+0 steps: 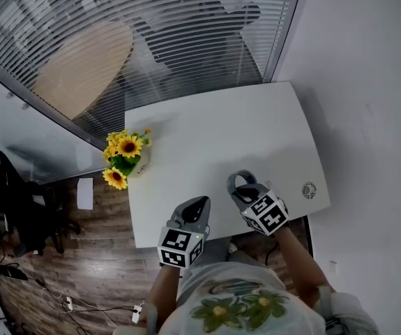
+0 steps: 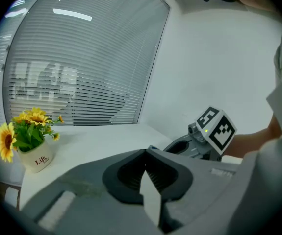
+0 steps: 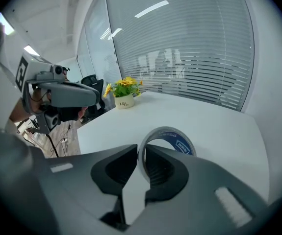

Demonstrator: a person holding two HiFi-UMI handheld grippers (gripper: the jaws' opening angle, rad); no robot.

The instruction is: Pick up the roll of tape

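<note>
The roll of tape [image 3: 169, 140] is a grey ring with a blue-and-white printed core. My right gripper [image 3: 141, 161] is shut on its wall, one jaw inside the ring and one outside. In the head view the roll of tape [image 1: 240, 181] stands on edge at the tip of the right gripper [image 1: 243, 188], just above the white table [image 1: 221, 145] near its front edge. My left gripper [image 1: 193, 209] hovers beside it to the left, its jaws together with nothing between them. From the left gripper view, the left gripper [image 2: 144, 166] points across the table and the right gripper [image 2: 195, 142] is at its right.
A small white pot of yellow sunflowers [image 1: 125, 157] stands at the table's left edge. A round metal grommet [image 1: 309, 190] sits in the table's front right corner. Glass walls with blinds [image 1: 186, 33] lie beyond the table. A white wall [image 1: 367, 82] is at the right.
</note>
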